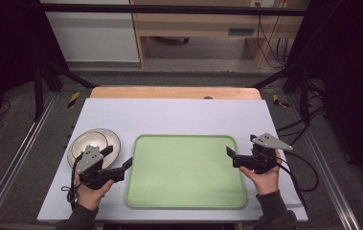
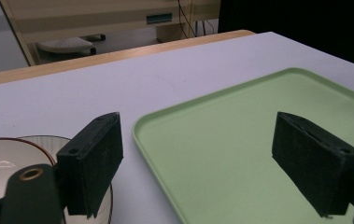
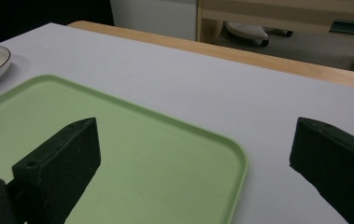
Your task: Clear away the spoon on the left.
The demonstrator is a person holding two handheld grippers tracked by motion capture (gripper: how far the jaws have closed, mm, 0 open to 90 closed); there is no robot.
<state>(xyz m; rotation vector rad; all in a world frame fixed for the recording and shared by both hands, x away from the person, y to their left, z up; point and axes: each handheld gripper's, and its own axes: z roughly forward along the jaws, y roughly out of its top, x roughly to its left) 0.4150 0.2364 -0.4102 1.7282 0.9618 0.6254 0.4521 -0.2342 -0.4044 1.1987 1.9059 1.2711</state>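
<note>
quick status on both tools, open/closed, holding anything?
Left tool: open, holding nothing, by the left edge of the flat pale green plastic tray.
Right tool: open, holding nothing, straddling the tray's right edge.

**Grippers flanking tray**

Green tray (image 1: 185, 171) is lying mid-table on a white sheet (image 1: 169, 115). Left gripper (image 1: 121, 163) is sitting over the plate (image 1: 103, 140), just beside the tray's left edge; right gripper (image 1: 230, 154) is pointing over its right edge.
</note>
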